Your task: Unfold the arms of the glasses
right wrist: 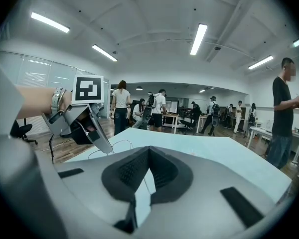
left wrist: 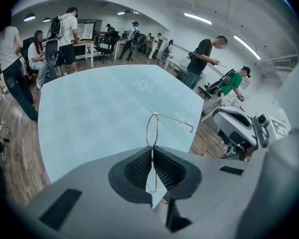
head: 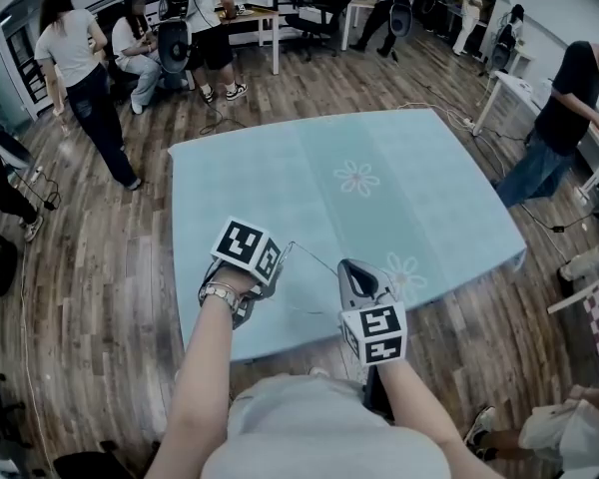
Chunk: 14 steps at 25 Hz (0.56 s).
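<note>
Wire-rimmed glasses [left wrist: 151, 129] hang over the pale blue counter [left wrist: 89, 108], pinched at the frame by the left tongs [left wrist: 152, 152]. The right tongs [right wrist: 148, 152] are closed tight on one thin arm.

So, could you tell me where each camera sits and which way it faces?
Head view: on the person's head, looking down at the table; both forearms, left gripper, right gripper show.
Left gripper view: on the left gripper, looking along its fingers at the glasses; right gripper at right.
Right gripper view: on the right gripper, facing across the table; left gripper and wrist show.
Both gripper views share the glasses.
</note>
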Available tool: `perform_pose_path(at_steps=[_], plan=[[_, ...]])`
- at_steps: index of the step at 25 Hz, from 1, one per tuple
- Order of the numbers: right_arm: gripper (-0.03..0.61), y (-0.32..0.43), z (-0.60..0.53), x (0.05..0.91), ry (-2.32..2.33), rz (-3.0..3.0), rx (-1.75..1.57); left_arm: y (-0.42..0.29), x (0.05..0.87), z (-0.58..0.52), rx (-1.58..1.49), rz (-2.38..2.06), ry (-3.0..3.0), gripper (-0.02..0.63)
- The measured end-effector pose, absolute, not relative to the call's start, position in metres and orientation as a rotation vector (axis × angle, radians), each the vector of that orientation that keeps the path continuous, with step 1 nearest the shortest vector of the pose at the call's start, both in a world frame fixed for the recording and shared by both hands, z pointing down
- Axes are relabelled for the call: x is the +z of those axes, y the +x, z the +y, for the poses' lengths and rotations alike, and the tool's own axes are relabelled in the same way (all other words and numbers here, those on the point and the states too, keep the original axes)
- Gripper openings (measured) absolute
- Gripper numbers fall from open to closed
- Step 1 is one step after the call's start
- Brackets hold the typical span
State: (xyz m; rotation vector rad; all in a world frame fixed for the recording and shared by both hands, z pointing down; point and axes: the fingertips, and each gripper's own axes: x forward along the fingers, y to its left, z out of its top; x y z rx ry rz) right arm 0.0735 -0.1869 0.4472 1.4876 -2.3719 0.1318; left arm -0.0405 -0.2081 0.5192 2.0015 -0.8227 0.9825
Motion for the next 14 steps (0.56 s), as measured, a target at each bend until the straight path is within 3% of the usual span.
perform_pose_path(at_steps=[14], plan=[[0.006,0.0819,-0.1914,0.4444,1.535,-2.348,0.122,-0.0412,0.5133,-0.2123,0.957,-0.834,2.013,0.018]])
